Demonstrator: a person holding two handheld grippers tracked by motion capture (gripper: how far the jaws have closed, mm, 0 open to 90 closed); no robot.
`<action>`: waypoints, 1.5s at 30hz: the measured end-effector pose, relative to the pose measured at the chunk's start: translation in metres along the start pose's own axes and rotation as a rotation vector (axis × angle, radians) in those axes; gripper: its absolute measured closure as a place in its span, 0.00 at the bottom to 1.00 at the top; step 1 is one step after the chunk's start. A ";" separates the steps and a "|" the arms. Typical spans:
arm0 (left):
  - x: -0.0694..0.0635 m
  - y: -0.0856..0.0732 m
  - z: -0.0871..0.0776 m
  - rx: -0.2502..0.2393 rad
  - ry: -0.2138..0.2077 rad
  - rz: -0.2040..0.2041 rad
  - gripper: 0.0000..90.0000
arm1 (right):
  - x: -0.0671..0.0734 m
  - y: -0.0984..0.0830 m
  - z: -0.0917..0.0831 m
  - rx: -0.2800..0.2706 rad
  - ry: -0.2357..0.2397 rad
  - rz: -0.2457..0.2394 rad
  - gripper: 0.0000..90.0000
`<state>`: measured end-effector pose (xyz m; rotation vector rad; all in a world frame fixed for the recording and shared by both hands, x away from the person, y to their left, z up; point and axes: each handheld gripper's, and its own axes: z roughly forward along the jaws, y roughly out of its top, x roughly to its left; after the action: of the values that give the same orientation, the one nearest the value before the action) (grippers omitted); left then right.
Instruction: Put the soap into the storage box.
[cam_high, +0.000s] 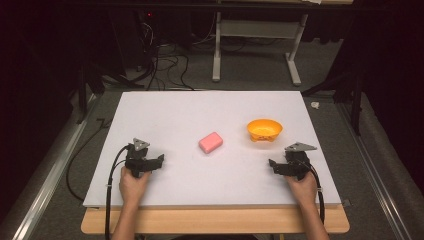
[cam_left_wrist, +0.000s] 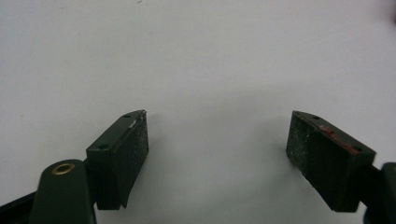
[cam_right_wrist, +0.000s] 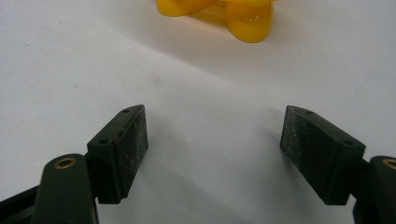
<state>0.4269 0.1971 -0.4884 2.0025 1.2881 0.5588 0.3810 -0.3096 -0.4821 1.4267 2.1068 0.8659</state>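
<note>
Both grippers sit low in the frame, left gripper (cam_high: 161, 159) and right gripper (cam_high: 271, 164), each with jaws spread wide over bare white table (cam_high: 175, 107). Between them, just above centre, lies the pink soap (cam_high: 211, 142); the orange bowl (cam_high: 264, 129) stands right of it. A slanted pinch could squirt the rounded bar sideways, I reckon.

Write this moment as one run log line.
left gripper: open, empty | right gripper: open, empty | pink soap: untouched | orange bowl: upright
</note>
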 end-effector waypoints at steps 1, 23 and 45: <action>0.000 0.000 0.000 0.000 0.000 0.000 0.24 | 0.000 0.000 0.000 -0.001 0.000 -0.001 0.26; 0.000 0.000 0.000 0.000 0.000 0.000 0.24 | -0.001 0.000 0.000 -0.002 0.004 0.007 0.28; 0.000 0.000 0.000 0.000 -0.001 -0.001 0.24 | 0.000 0.002 -0.008 -0.004 0.020 0.035 0.25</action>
<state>0.4272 0.1973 -0.4884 2.0017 1.2886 0.5567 0.3770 -0.3111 -0.4755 1.4627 2.0996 0.9006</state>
